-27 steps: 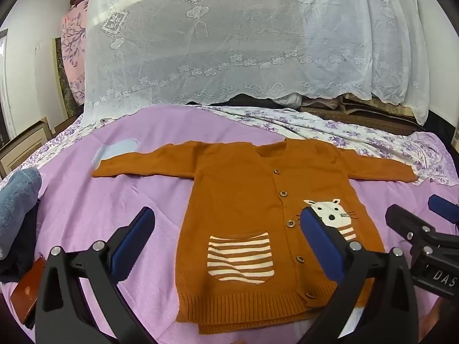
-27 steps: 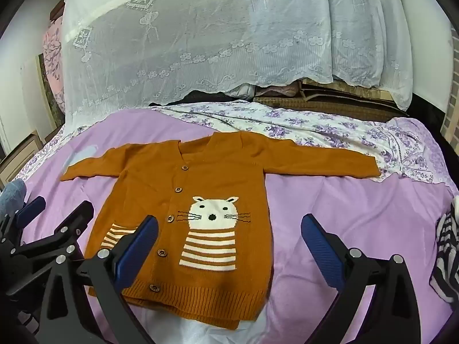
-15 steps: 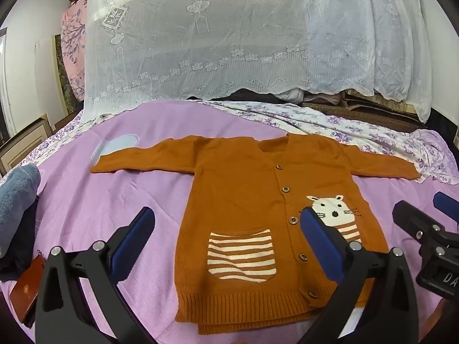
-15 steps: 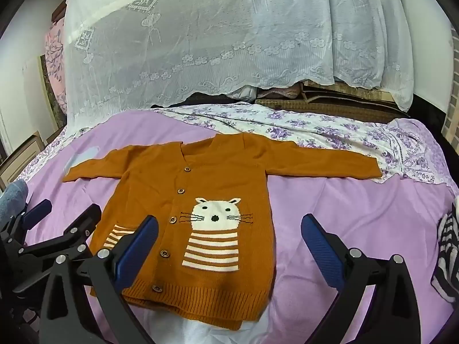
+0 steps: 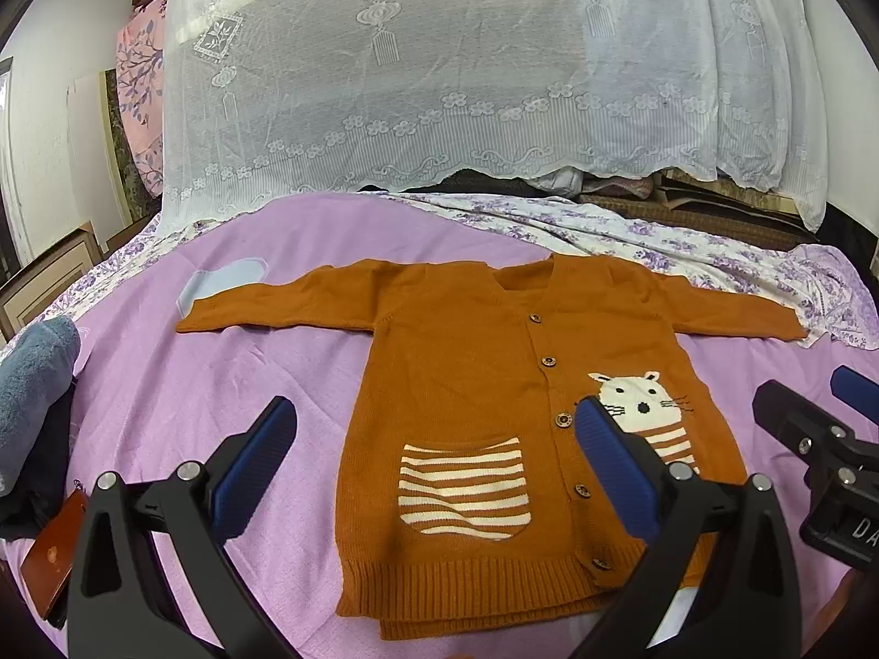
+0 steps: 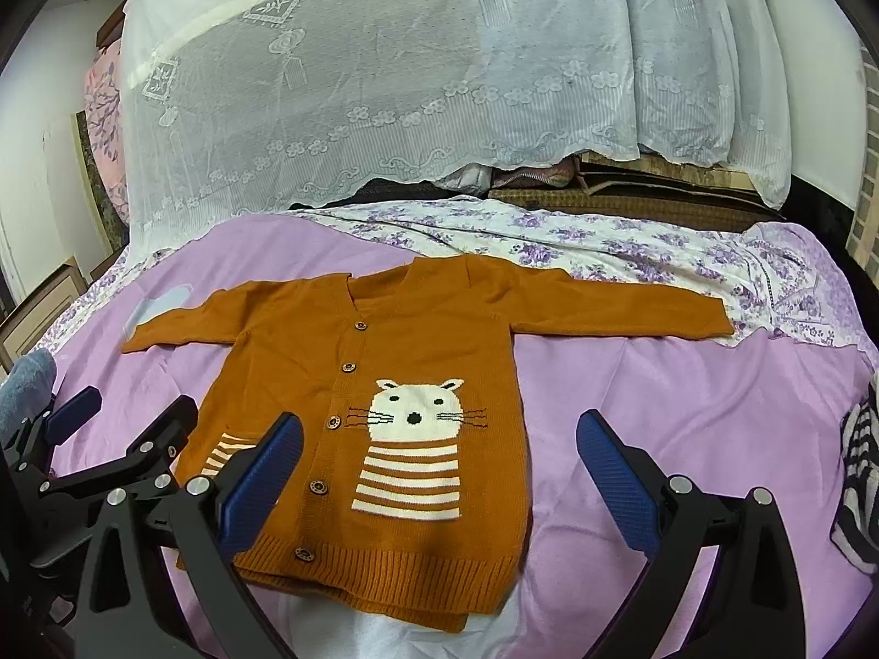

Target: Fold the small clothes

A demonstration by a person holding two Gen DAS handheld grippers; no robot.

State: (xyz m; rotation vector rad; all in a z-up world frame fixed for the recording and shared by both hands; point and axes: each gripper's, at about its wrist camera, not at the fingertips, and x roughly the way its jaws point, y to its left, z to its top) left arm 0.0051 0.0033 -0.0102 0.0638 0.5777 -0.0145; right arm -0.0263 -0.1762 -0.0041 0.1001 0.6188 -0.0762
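Lilac bedspread (image 5: pixel 165 384) carries the orange cardigan (image 5: pixel 467 362) flat at twelve o'clock, sleeves spread. My left gripper (image 5: pixel 434 461) and right gripper (image 6: pixel 439 467) gape fully, holding nothing. Pinching only the top knit layer could skew the fold. Only my right view shows striped clothing (image 6: pixel 857 483) at three o'clock.

I am looking into a bedroom in someone's home. A wide bed (image 5: pixel 165 384) fills the view, spread with a lilac cotton sheet over a white sheet printed with purple flowers (image 6: pixel 604 241). Behind it, a white lace cloth with flower borders (image 5: pixel 467 82) drapes a tall stack of folded bedding. Pink floral fabric (image 5: pixel 143 82) hangs by a white plaster wall (image 5: pixel 44 110), and a grey-blue towel (image 5: pixel 33 373) lies at the bed's edge.
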